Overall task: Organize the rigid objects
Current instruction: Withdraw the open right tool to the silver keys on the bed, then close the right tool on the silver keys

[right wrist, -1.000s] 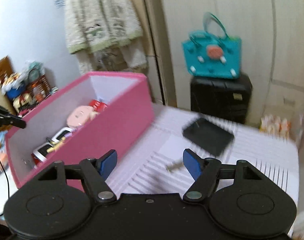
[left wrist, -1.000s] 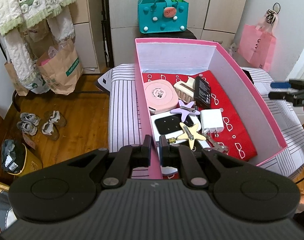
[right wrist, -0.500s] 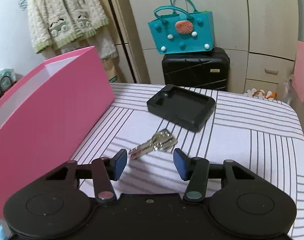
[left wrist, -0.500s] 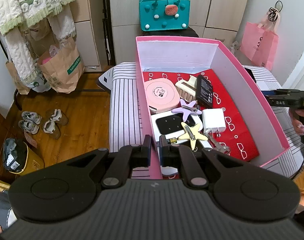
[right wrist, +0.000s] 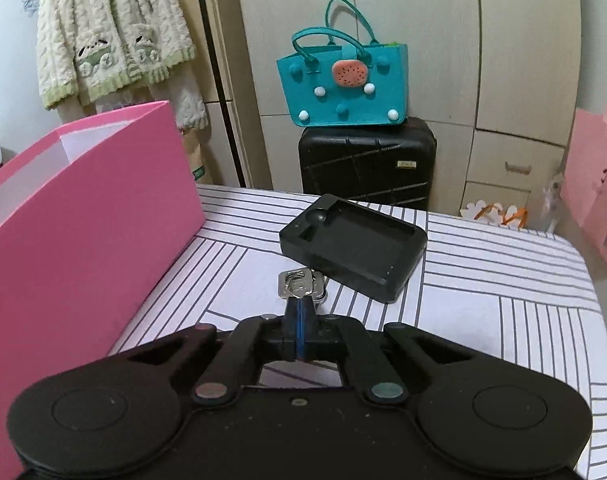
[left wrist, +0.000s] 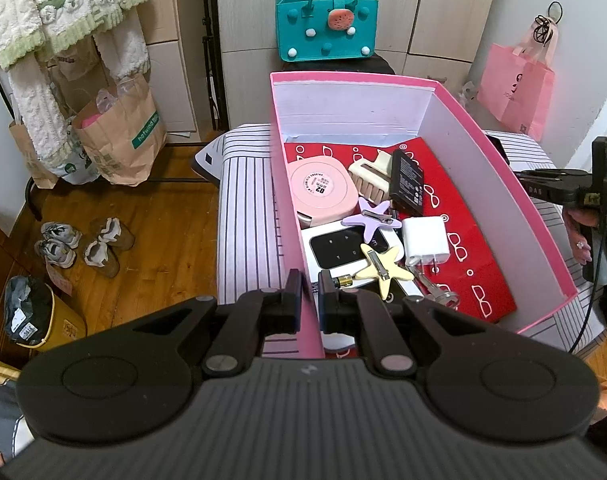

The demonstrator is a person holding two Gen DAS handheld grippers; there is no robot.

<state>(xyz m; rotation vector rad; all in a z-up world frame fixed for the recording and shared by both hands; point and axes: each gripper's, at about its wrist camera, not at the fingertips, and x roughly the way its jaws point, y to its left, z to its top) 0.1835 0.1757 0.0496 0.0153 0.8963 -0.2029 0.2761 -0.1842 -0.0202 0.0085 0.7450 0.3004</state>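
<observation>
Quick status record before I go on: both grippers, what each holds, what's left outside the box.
left gripper: shut on the pink box near wall
right gripper: shut on the keys, which lie on the striped cloth
outside box: keys, black tray just behind them
in box: pink case, black battery, white charger, two star clips, comb clip, white device, another key set

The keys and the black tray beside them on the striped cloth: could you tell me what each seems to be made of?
Keys: bright silvery metal, going by the glints. Black tray: probably moulded plastic, matt, with crisp recesses and no shine.
</observation>
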